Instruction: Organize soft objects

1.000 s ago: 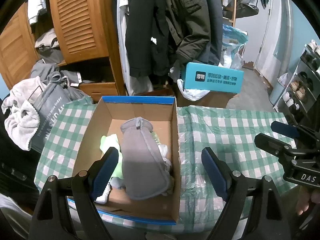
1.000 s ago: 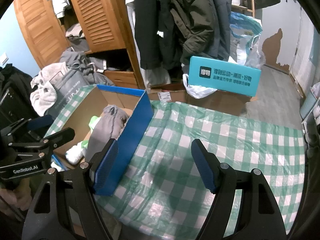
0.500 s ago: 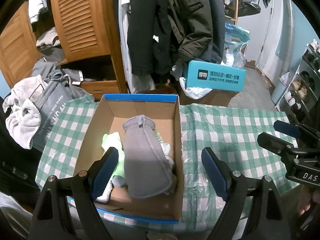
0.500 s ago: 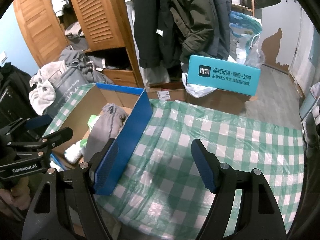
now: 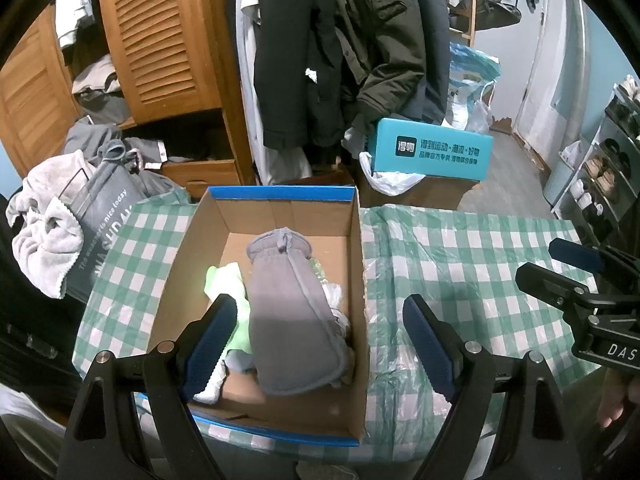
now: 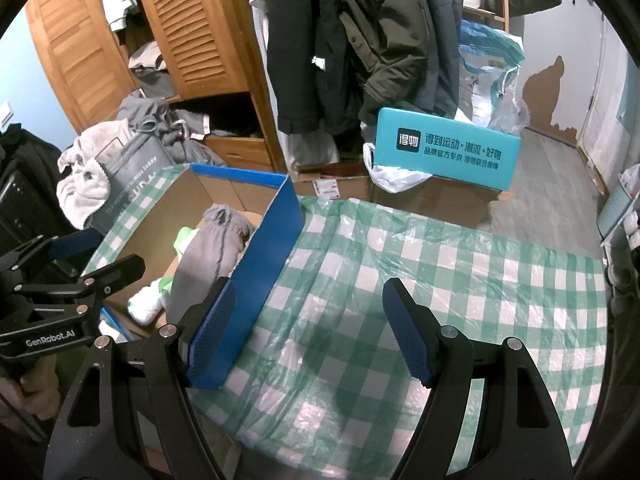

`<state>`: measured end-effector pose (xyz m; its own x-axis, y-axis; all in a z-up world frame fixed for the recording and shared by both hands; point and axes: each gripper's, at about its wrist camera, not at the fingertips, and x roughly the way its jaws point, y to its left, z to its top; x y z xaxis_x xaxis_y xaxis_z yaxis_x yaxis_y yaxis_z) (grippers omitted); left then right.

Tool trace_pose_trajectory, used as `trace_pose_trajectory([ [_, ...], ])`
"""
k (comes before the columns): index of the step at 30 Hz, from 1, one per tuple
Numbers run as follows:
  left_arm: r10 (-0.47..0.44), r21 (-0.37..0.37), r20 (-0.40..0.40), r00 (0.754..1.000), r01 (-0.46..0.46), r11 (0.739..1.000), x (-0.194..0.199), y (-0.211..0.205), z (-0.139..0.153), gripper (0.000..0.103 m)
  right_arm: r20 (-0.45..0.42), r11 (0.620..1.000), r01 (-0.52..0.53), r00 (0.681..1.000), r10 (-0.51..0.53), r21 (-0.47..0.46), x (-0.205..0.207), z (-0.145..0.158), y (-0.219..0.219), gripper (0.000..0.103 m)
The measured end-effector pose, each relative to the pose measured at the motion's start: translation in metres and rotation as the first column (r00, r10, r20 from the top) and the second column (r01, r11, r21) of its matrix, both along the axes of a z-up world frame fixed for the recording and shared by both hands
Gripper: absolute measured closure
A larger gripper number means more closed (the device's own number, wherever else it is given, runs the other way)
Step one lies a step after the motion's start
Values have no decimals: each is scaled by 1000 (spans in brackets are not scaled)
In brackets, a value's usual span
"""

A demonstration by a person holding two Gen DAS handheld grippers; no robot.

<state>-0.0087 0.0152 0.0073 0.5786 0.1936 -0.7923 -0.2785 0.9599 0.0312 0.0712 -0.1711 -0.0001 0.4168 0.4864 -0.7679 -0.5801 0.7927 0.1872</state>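
**Soft pile in the box, both grippers empty**

The grey knit garment lies along the floor of the blue-edged cardboard box, over a pale green cloth and white pieces. The left gripper hangs above the box, jaws spread, holding nothing; the right gripper is likewise agape over the bare checked tablecloth. The garment looks light, limp and non-slippery; pinching its ribbed cuff or a mid-body fold should hold best
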Motion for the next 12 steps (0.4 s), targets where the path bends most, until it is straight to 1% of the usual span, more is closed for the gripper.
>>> trace_pose_trajectory([
  [12, -8, -12, -15, 1000, 8, 1000, 0, 1, -5, 17, -2, 1000, 0, 1000, 0, -7, -1, -2, 0, 28],
])
